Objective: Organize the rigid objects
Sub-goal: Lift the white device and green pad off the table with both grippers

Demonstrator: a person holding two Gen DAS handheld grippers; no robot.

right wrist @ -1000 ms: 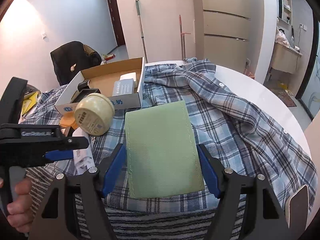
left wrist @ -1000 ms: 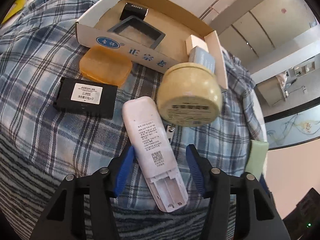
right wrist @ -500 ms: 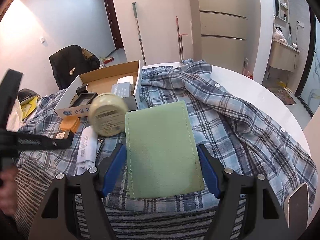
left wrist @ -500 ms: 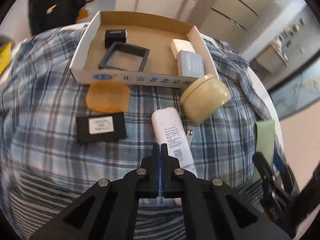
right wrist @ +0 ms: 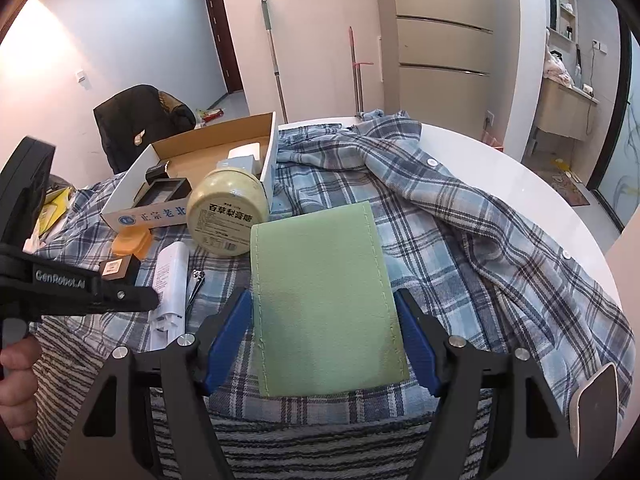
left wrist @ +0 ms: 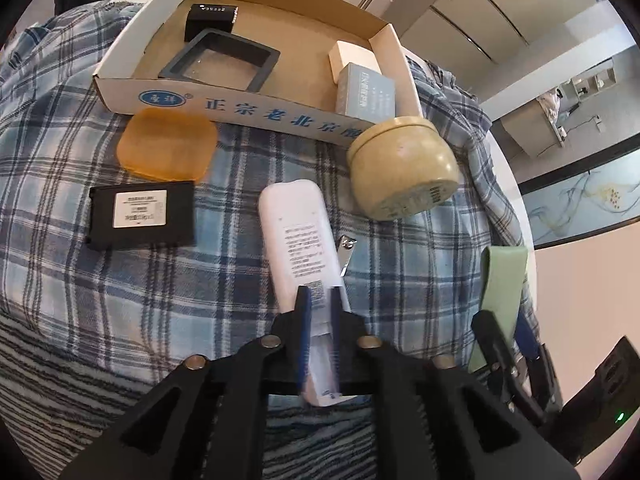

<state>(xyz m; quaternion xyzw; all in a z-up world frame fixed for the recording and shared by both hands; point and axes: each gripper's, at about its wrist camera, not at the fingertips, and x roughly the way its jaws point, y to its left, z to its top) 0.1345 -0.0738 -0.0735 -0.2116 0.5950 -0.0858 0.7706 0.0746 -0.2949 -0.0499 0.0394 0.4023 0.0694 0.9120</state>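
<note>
Lying face down on the blue plaid shirt, the long white plastic remote control (left wrist: 298,236) is the thing in hand, its open battery end toward the camera. The left claw (left wrist: 319,308) has changed most: a second ago its blue fingers stood wide on either side of the remote, half a second ago they were pressed together above it, and now they show a narrow gap directly over the remote's near end. The fingers are motion-blurred, and whether they pinch the remote or merely hang over it cannot be told. Judging by this, the first attempt did not take hold and a second is under way; the remote lies where it lay.

Just beside the remote's right edge lies a small metal nail clipper (left wrist: 346,252), close enough to be caught by a careless closing. Beyond it the round cream tin jar (left wrist: 404,166) rests tilted against the corner of the shallow cardboard box (left wrist: 256,110), which already holds several small items and is probably the destination. A translucent orange lid (left wrist: 168,148) and a flat black labelled case (left wrist: 141,216) remain outside the box.

The right claw (right wrist: 325,342) has not moved: its fingers are spread, straddling the flat green fabric pouch (right wrist: 322,296) without squeezing it.
</note>
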